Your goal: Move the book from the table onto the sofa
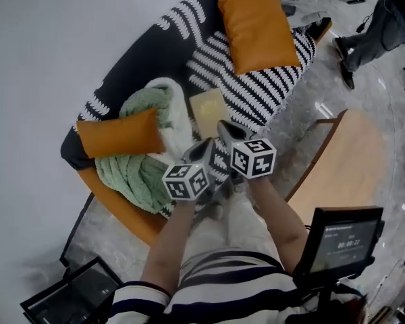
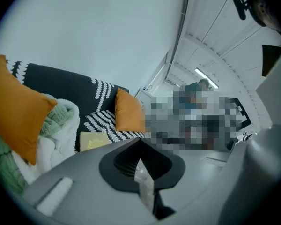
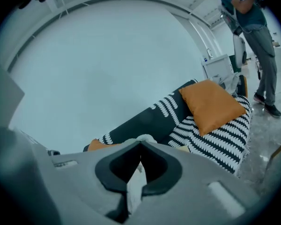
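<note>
1. While they hover by the sofa (image 1: 131, 67), the left gripper (image 1: 201, 151) and right gripper (image 1: 226, 132) have their jaws pressed together on nothing, at the frame's middle.
2. Just above them, the book (image 1: 208, 111) lies flat on the sofa seat between the cushions, so the move looks done.
3. It seems thin, stiff and light, with a smooth cover; pinching one edge would suit.
4. Count: one book, two orange cushions (image 1: 256, 27), one green blanket (image 1: 138, 174), one wooden surface (image 1: 344, 167) at right.

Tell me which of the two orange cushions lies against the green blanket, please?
The orange cushion at the head view's left; it touches the green blanket. The other cushion lies on striped fabric.
</note>
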A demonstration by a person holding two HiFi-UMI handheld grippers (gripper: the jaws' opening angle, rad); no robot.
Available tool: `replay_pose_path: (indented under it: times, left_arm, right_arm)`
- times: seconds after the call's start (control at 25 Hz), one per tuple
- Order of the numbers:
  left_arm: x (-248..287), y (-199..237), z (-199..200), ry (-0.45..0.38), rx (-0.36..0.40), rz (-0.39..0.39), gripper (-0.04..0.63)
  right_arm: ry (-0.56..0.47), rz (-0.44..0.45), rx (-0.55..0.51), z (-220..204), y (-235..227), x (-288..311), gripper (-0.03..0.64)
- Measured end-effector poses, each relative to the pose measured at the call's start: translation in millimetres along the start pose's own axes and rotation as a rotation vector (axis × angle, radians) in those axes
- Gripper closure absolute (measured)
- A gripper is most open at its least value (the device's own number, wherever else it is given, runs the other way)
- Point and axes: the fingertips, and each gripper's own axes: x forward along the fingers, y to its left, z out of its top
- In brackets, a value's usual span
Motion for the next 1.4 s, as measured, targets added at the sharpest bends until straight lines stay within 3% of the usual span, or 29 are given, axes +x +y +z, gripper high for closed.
replay_pose_path:
  times: [0.32, 0.76, 1.04, 1.4]
  left_arm:
    - [-68, -29, 24, -0.099, -0.006, -0.053, 0.594]
    - [-127, -56, 31, -0.161, 0.081, -0.107, 0.594]
    - [-150, -82, 21, -0.154, 0.141, -0.173, 0.594]
    - [-161, -103, 10, -0.155, 0.134, -0.176, 0.594]
  right_arm:
    - [-0.109, -0.012, -0.001, 15, 50, -53, 0.617]
    - [-0.194, -0.031, -0.058, 17, 96, -105, 0.618]
    - [-0.233, -0.065, -0.086, 5, 116, -144, 0.618]
    - [-0.224, -0.038, -0.071, -15, 124, -164, 0.618]
